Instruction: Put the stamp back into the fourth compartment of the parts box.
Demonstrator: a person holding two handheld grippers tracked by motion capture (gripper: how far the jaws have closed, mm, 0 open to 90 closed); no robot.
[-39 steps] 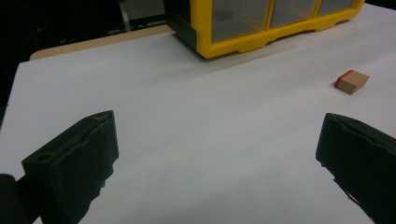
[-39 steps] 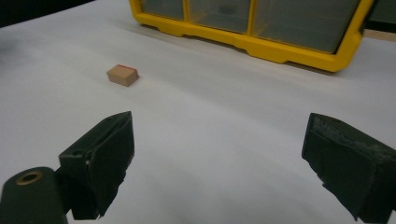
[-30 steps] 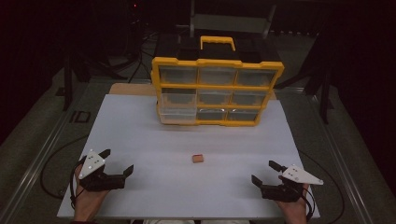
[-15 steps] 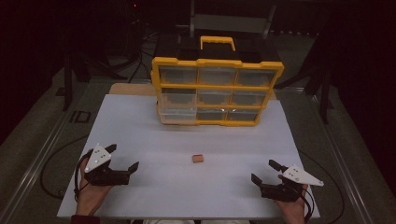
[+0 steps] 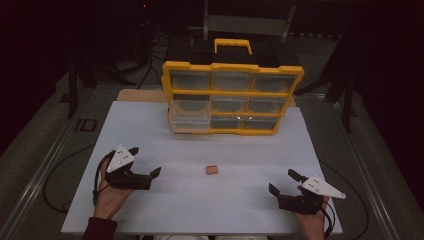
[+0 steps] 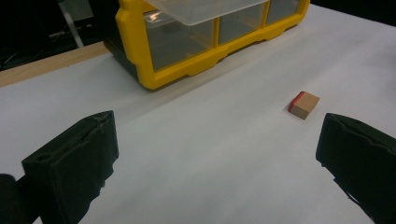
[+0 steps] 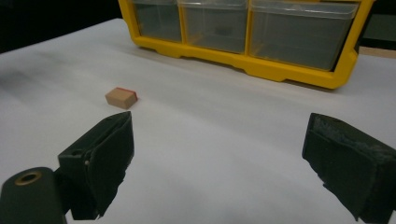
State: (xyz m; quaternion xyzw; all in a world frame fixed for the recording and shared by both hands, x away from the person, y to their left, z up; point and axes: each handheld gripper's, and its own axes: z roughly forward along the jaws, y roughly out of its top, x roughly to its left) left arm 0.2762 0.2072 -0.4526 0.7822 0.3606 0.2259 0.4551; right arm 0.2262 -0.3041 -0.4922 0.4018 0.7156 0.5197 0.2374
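Note:
A small tan block with a red end [image 5: 212, 170] lies alone on the white tabletop [image 5: 140, 125], in front of a yellow organizer with clear drawers [image 5: 232, 97]. Its bottom-left drawer [image 5: 189, 122] is pulled out. My left gripper [image 5: 145, 160] is open and empty, left of the block and angled toward it. In the left gripper view the block [image 6: 303, 104] lies just ahead of the right jaw, beyond the left gripper [image 6: 217, 154]. My right gripper [image 5: 281, 180] stands open and empty near the front right. The right gripper view has the block [image 7: 121, 97] ahead on the left of the right gripper [image 7: 224, 158].
The organizer [image 6: 187, 51] stands upright at the back of the table, with a yellow carry handle [image 5: 233, 45] on top. Its pulled-out clear drawer [image 6: 205, 9] overhangs the table. A strip of wood [image 5: 140, 95] edges the far left. Dark floor and cables surround the table.
My left gripper has moved forward and right toward the block, still open. The right gripper and the block have stayed put.

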